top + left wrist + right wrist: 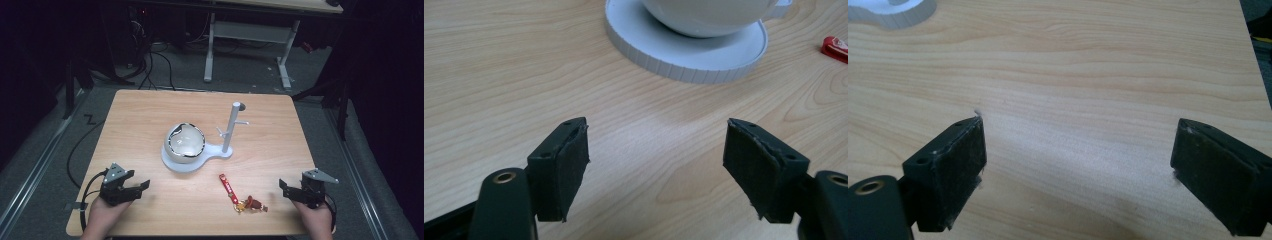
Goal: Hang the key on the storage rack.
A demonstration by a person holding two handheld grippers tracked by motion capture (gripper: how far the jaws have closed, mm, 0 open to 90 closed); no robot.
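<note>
One keychain (241,195) is lying near the table's (150,120) front edge, right of centre, close to the stand (227,135), likely for hanging. Both grippers, left (135,187) and right (287,190), are being held low with jaws apart and empty, flanking it.

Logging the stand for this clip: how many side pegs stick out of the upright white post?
2. One peg points right near the upper part of the post; the other peg points left, lower down. A peg on the far side could be hidden at this resolution.
</note>
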